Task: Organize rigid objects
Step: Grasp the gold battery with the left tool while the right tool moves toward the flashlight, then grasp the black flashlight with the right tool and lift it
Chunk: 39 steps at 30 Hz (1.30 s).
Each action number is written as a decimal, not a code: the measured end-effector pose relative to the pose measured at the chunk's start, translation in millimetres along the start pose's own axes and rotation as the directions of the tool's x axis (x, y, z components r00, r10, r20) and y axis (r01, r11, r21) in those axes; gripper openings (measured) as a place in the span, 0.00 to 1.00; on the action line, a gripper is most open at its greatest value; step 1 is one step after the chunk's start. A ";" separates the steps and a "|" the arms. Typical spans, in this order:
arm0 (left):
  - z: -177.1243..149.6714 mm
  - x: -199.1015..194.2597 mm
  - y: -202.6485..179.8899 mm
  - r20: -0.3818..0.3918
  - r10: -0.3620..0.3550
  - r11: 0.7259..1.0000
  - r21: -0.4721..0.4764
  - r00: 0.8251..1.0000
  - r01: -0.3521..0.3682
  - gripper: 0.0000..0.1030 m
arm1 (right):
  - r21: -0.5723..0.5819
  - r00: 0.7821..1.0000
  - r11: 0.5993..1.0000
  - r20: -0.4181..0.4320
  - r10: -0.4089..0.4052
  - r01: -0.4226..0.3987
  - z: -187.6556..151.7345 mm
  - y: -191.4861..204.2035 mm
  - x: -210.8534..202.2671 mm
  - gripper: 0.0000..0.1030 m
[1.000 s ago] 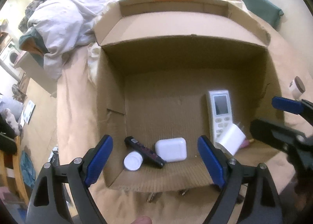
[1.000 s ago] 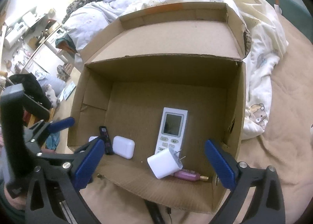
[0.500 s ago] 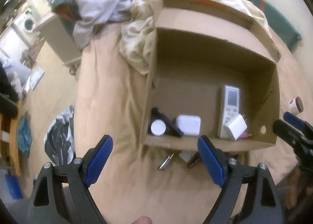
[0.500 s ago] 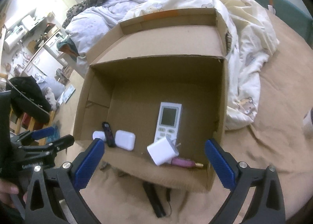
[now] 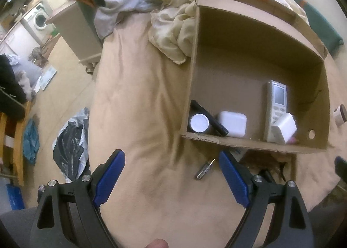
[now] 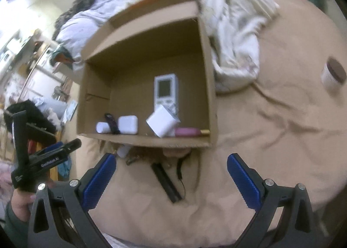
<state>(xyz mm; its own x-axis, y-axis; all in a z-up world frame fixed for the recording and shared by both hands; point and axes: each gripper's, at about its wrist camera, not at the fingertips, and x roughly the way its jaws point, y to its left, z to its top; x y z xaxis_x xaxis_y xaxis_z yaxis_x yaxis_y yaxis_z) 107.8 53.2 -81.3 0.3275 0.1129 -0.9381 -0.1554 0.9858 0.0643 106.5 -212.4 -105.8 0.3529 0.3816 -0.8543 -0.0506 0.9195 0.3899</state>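
Your left gripper (image 5: 171,174) and right gripper (image 6: 171,174) both gape empty over the blanket (image 5: 138,100), near the box (image 5: 256,141).

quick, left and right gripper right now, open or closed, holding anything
Left gripper: open, holding nothing, above the bedcover.
Right gripper: open, holding nothing, in front of the cardboard box.

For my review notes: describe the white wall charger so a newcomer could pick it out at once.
Find the open cardboard box on the tan bed cover. Along its near wall, right of centre, the charger lies tilted over the lower end of the white remote. Unlike the rounded white case nearby, it is a cube with metal prongs.
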 end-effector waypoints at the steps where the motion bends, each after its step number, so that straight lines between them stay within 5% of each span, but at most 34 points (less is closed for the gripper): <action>1: 0.3 1.4 0.2 -0.003 -0.003 1.000 -0.006 1.000 0.003 0.84 | 0.014 1.000 1.000 -0.012 0.007 -0.006 -2.3 -0.9 3.3 1.00; 11: -2.7 30.4 -13.2 -0.079 0.001 0.999 0.052 0.997 0.003 0.84 | -0.002 0.992 1.000 -0.128 0.008 -0.009 -10.1 13.8 39.1 1.00; 12: -3.7 38.6 -18.3 -0.098 0.018 0.996 0.086 0.995 -0.009 0.82 | -0.002 0.991 1.000 -0.130 0.008 -0.009 -9.6 14.6 40.4 1.00; 14: -6.1 57.4 -26.0 -0.146 0.032 0.991 0.132 0.989 -0.013 0.55 | 0.000 0.991 1.000 -0.136 0.012 -0.012 -8.6 15.8 42.9 1.00; 21: -13.8 79.7 -54.9 -0.192 0.015 0.974 0.227 0.981 0.030 0.50 | 0.006 0.992 1.000 -0.126 0.009 -0.008 -2.7 13.8 42.8 1.00; 24: -18.8 90.7 -61.9 -0.204 0.073 0.960 0.281 0.976 -0.013 0.50 | 0.025 0.991 1.000 -0.135 0.015 -0.012 -2.3 8.6 45.1 1.00; 26: -22.8 100.9 -60.9 -0.229 0.099 0.951 0.308 0.968 -0.025 0.39 | 0.024 0.990 1.000 -0.138 0.016 -0.012 -1.7 7.3 46.6 1.00; 27: -22.6 100.2 -59.7 -0.233 0.083 0.955 0.297 0.969 -0.011 0.35 | 0.022 0.990 1.000 -0.141 0.013 -0.010 -1.7 6.8 47.9 1.00; 29: -20.3 94.9 -59.2 -0.220 0.084 0.955 0.296 0.972 -0.015 0.10 | 0.020 0.988 1.000 -0.151 0.011 -0.008 -1.2 6.1 51.2 1.00; 35: -13.1 83.6 -47.5 -0.207 0.033 0.974 0.227 0.978 0.015 0.10 | -0.039 0.975 0.999 -0.224 -0.010 0.001 -5.5 15.1 71.5 1.00; 39: -10.7 69.2 -38.5 -0.189 -0.002 0.985 0.171 0.982 0.035 0.10 | -0.189 0.955 0.978 -0.263 -0.138 0.089 -16.9 29.6 91.9 1.00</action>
<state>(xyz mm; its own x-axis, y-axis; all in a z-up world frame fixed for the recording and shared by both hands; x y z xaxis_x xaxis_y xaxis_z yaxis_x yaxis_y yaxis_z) 126.4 21.7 -152.4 0.1454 0.0856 -0.9857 0.0176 0.9959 0.0891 121.7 -148.5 -178.6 0.0978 0.2628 -0.9599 -0.1944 0.9510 0.2405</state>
